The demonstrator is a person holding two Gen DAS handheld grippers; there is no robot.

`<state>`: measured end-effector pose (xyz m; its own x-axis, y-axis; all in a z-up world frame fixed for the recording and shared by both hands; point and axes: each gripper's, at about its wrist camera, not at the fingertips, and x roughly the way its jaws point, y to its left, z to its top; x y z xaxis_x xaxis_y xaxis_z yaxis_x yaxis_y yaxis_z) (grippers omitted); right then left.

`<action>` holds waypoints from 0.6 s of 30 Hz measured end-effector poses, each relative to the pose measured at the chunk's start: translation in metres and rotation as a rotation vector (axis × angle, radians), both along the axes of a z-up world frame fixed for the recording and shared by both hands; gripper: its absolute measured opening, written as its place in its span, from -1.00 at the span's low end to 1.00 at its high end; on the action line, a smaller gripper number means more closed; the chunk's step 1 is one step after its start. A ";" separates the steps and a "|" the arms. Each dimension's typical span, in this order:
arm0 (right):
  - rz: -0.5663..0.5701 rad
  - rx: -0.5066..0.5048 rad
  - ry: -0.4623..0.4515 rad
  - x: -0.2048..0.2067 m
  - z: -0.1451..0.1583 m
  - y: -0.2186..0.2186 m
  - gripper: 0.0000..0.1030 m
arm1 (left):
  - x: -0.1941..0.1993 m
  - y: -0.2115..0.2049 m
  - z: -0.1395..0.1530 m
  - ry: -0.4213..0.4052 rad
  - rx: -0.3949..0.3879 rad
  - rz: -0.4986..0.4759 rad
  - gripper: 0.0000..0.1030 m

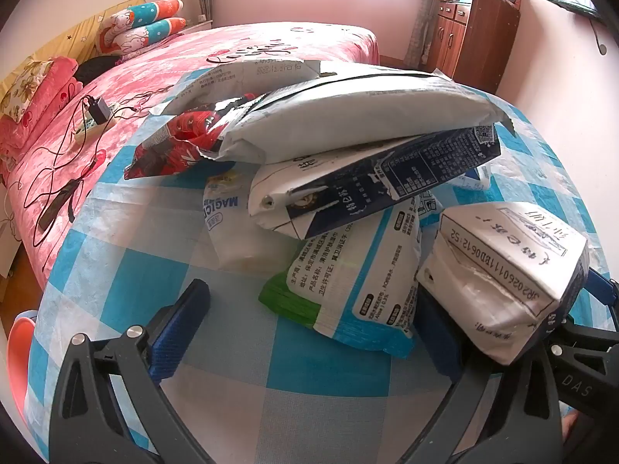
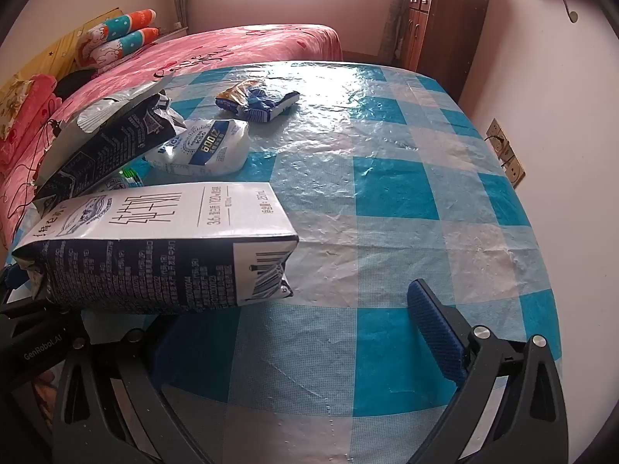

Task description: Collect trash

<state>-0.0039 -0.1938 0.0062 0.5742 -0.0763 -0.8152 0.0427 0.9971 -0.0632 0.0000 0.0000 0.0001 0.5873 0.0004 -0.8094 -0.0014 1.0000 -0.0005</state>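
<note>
Worktop: a checked blue-and-white plastic cloth (image 2: 387, 178) covered the worktop, with the trash gathered toward its left side beside a pink bed (image 1: 232, 50).
Milk carton: a white-and-navy milk carton (image 2: 154, 247) lay on its side at the near left edge, long axis running left to right in the right wrist view, barcode end toward the middle of the worktop.
Pile: in the left wrist view a flattened navy carton (image 1: 387, 178) lay tilted across a blue-and-white wipes packet (image 1: 359, 282), under a large white bag (image 1: 348, 116); a red wrapper (image 1: 174, 143) stuck out on the left.
Farther trash: a white bag with blue print (image 2: 205, 150) and a crumpled blue-and-yellow wrapper (image 2: 255, 102) lay apart, farther back.
Left gripper (image 1: 313, 328): jaws wide apart, nothing clamped; the milk carton hid its right finger's tip.
Right gripper (image 2: 301, 332): jaws wide apart over bare cloth; the left finger sat mostly hidden under the milk carton.
Hard to read: whether either finger touched the carton could not be told.
</note>
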 end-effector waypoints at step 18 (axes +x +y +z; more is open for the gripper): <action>0.005 -0.002 0.003 0.001 -0.003 0.000 0.93 | 0.000 0.000 0.000 0.001 0.001 0.003 0.93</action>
